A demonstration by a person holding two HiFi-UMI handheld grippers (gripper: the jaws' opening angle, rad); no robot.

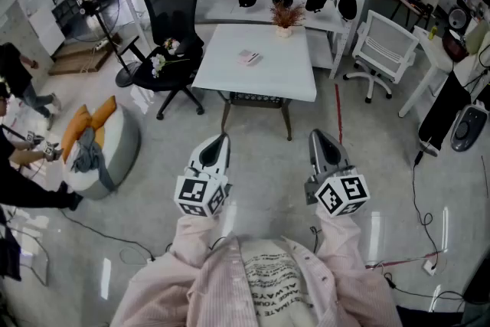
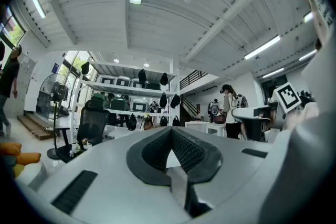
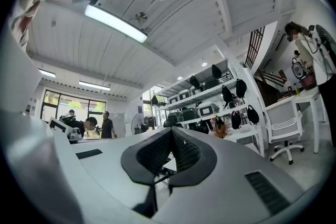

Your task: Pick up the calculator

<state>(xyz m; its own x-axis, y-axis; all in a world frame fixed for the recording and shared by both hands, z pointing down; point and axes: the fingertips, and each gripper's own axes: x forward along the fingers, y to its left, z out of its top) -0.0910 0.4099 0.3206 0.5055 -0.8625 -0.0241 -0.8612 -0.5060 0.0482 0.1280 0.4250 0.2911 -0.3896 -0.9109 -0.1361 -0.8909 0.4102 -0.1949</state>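
Observation:
The calculator point(image 1: 249, 57) is a small flat pinkish-grey thing lying near the middle of a white table point(image 1: 230, 80), far ahead of me in the head view. Both grippers hang in front of my body over the floor, well short of the table. The left gripper point(image 1: 221, 138) points toward the table's near left corner, with its jaws together and nothing between them point(image 2: 171, 131). My right gripper point(image 1: 315, 134) is level with it on the right, also shut and empty point(image 3: 172, 131). I cannot make out the calculator in either gripper view.
A small potted dried plant point(image 1: 285, 16) stands at the table's far edge. A black office chair point(image 1: 170, 27) with flowers on its seat is at the table's left, a white chair point(image 1: 383, 42) at its right. A grey pouf with orange cushions point(image 1: 99, 142) and floor cables point(image 1: 417, 256) flank me.

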